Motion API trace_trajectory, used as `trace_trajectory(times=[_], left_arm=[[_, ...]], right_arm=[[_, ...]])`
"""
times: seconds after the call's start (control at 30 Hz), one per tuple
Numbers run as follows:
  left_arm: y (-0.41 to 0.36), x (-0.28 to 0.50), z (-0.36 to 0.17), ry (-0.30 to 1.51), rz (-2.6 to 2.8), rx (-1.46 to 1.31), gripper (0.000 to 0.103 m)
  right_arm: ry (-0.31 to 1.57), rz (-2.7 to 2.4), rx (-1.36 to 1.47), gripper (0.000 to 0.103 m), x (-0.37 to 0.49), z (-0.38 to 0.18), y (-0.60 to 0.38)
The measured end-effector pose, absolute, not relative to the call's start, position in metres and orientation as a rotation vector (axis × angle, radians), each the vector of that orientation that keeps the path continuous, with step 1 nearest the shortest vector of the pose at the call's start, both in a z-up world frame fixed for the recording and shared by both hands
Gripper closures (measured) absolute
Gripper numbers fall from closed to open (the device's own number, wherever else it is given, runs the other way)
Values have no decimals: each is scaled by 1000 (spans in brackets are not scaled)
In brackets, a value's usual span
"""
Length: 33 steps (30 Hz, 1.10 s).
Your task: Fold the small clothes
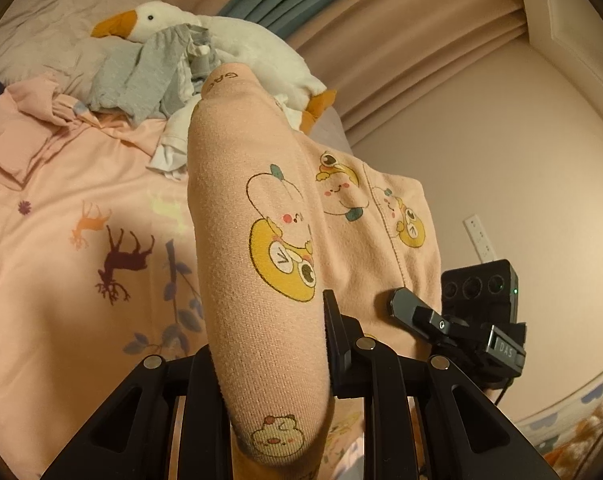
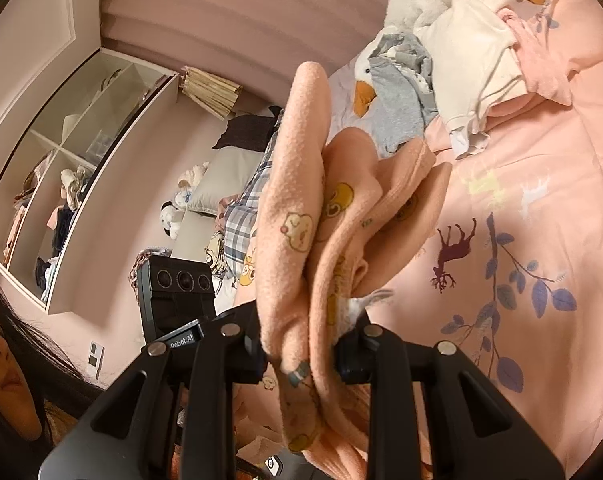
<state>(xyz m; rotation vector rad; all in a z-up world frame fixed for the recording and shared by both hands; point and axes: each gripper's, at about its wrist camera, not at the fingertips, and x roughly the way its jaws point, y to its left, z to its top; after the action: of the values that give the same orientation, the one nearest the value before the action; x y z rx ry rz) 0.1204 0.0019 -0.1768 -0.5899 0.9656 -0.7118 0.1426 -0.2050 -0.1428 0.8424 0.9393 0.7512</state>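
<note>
A small peach garment with yellow cartoon prints is held up above the bed by both grippers. My left gripper is shut on one edge of it; the cloth drapes over and hides the left finger. My right gripper is shut on a bunched edge of the same garment, which folds in several layers between its fingers. The right gripper also shows in the left wrist view, next to the garment's far edge.
A pink bedspread with deer and leaf prints lies below. A white goose plush, grey clothes and white clothes are piled at the head. Shelves and a person's face are at the left.
</note>
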Motion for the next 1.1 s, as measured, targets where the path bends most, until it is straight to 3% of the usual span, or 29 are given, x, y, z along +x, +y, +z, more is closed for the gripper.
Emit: trace_trajectory(times=[1.1], left_arm=[[19, 121, -162, 943, -629, -517, 82]], right_arm=[[953, 774, 778, 76, 159, -135, -171]])
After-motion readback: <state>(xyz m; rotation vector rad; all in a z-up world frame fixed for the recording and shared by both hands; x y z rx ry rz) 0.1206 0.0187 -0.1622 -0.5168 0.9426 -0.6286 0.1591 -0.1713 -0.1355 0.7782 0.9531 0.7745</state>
